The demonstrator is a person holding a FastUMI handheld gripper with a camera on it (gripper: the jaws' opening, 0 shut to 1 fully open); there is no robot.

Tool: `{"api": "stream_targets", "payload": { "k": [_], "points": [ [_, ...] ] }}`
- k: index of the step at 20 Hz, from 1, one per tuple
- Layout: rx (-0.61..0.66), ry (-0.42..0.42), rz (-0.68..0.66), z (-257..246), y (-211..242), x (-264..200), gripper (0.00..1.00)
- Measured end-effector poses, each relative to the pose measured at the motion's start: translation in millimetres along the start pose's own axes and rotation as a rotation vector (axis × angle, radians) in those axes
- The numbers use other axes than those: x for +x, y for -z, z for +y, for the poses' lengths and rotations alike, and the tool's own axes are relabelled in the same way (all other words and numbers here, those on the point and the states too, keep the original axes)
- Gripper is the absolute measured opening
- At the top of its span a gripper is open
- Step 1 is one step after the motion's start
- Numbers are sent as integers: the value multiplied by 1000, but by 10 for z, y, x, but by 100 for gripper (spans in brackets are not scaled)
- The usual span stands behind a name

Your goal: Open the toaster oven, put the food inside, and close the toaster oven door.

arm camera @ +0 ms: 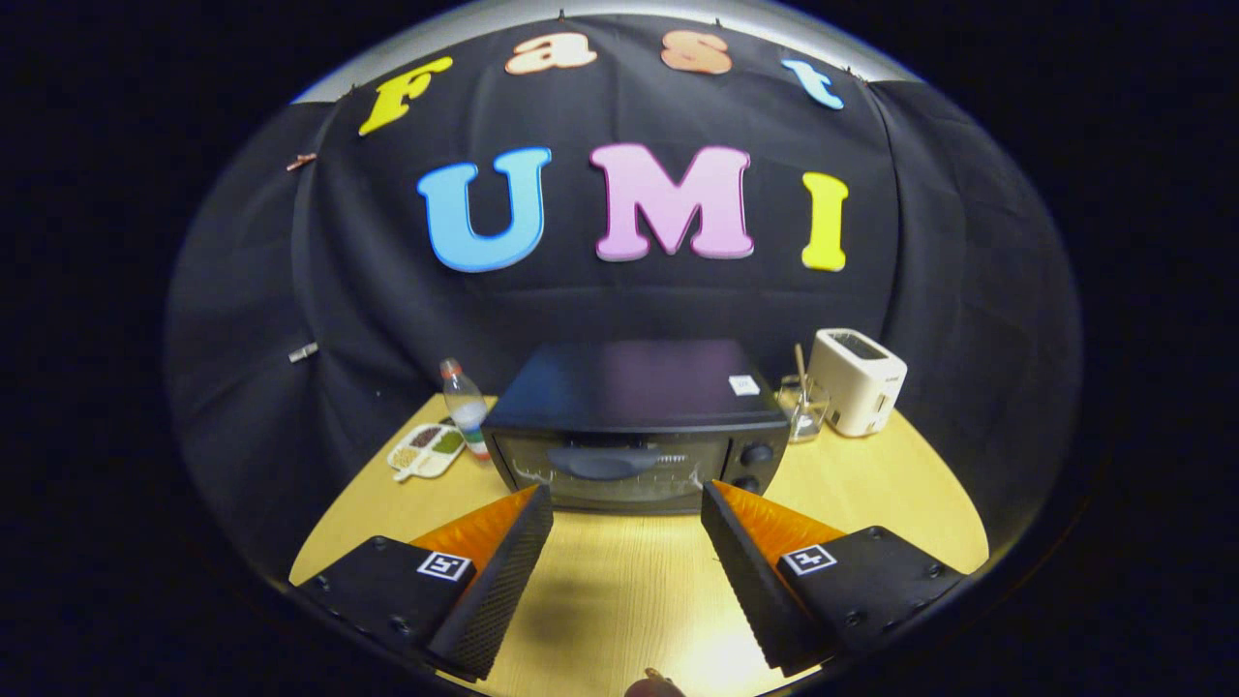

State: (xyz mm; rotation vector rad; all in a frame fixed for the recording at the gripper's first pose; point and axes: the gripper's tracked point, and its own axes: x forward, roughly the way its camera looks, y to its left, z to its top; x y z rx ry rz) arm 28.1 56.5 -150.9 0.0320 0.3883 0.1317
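While the gripper point(627, 499) hovers above the tabletop point(619, 581), its fingers are spread wide and hold nothing. The toaster oven point(634, 426) stands just beyond them, door shut, with a white toaster point(857, 380) behind.

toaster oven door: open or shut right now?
Shut. The toaster oven door stands upright, flush with the front, handle untouched. The gripper is open, short of it, holding nothing.
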Motion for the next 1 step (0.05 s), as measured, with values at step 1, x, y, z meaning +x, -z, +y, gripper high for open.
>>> {"api": "stream_targets", "payload": {
  "k": [1],
  "points": [
    [3,-6,-46,-11,-182,-165,100]
  ]
}}
